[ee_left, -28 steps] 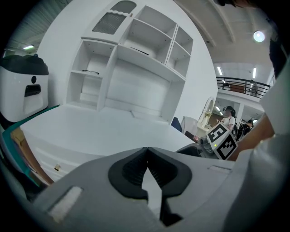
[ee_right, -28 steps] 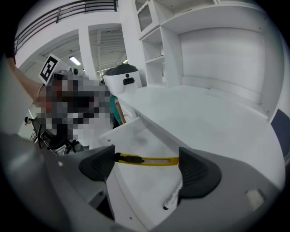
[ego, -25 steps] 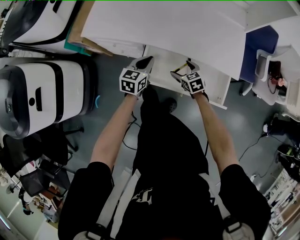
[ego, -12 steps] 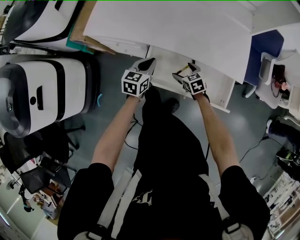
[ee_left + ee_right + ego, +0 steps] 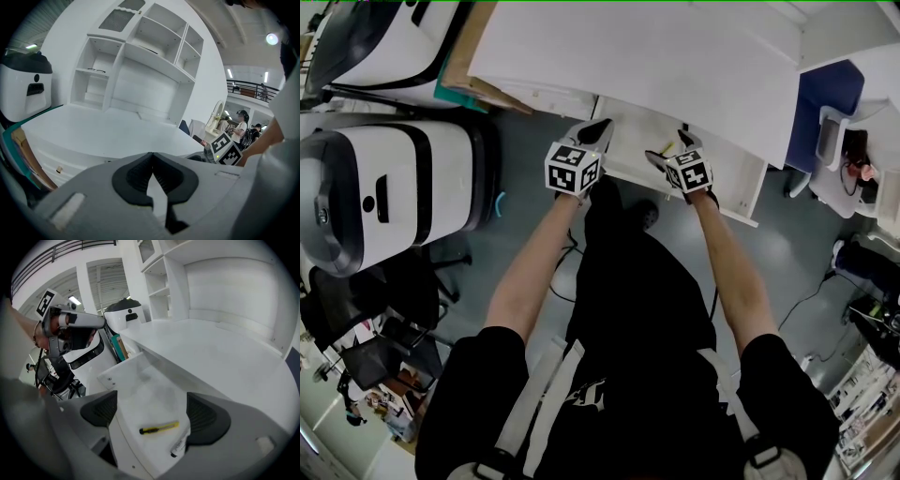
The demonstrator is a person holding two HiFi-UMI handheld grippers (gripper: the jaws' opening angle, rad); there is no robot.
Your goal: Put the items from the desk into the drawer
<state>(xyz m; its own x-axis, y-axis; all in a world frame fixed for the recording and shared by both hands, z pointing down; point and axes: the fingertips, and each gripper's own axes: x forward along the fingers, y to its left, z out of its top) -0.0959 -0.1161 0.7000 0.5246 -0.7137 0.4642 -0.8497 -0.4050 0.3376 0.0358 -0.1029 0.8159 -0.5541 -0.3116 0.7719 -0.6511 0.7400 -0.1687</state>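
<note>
Left gripper (image 5: 152,157): its fingers are pressing together tip to tip, holding nothing. It is hovering at the drawer's left front corner, apart from both items.
Right gripper (image 5: 154,411): its fingers are standing wide apart and have just been opening further. Nothing is being gripped or touched, and it is pointing steeply down over the drawer.
Knife (image 5: 159,427): the yellow knife is lying flat on the drawer floor. In the right gripper view it is showing in the gap between the two dark pads (image 5: 99,411), below them and clear of both, with its black tip pointing toward the left pad.
Marker (image 5: 180,444): a white marker is lying just beside the knife, on its right. It is partly hiding under the right pad, so I cannot tell whether they are touching.
Drawer (image 5: 741,197): the white drawer is standing pulled out from under the desk, and the knife and the marker are lying in it near the front.
Desk (image 5: 656,56): its white top is stretching away behind the drawer.
Shelves (image 5: 140,56): white open shelves are rising at the back of the desk.
Machine (image 5: 375,187): a white and black unit is standing on the floor, well to the left.
</note>
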